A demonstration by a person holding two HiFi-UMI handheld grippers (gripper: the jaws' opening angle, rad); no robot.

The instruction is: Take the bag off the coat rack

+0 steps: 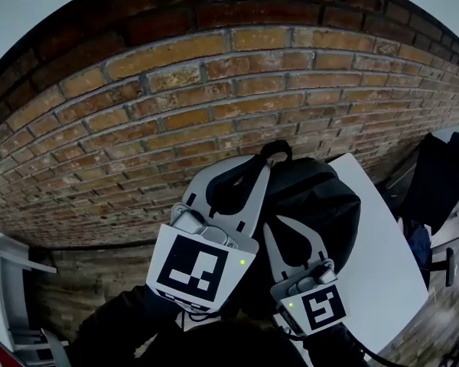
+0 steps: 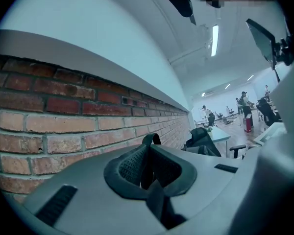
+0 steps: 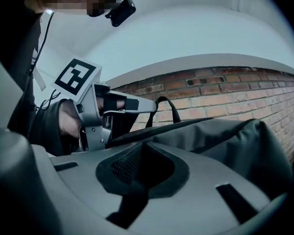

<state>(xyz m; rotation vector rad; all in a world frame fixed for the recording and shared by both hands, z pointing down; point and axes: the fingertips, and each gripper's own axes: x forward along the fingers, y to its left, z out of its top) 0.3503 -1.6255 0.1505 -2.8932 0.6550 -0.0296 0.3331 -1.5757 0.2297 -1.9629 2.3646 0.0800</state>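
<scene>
L claw (image 2: 149,148) clamped on top handle (image 2: 152,138) of bag (image 1: 321,197), loop poking just past its tips, prob. to carry the weight; R claw (image 3: 142,145) looks nipped shut on bag cloth right ahead, steadying; 2 grips; soft black woven fabric, slumped; rough brick wall (image 1: 176,90) beyond; rack not seen.

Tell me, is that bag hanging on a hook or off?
Off, apparently: the top loop of the bag stands free before the brick wall, no hook through it; left gripper and right gripper hold it.
</scene>
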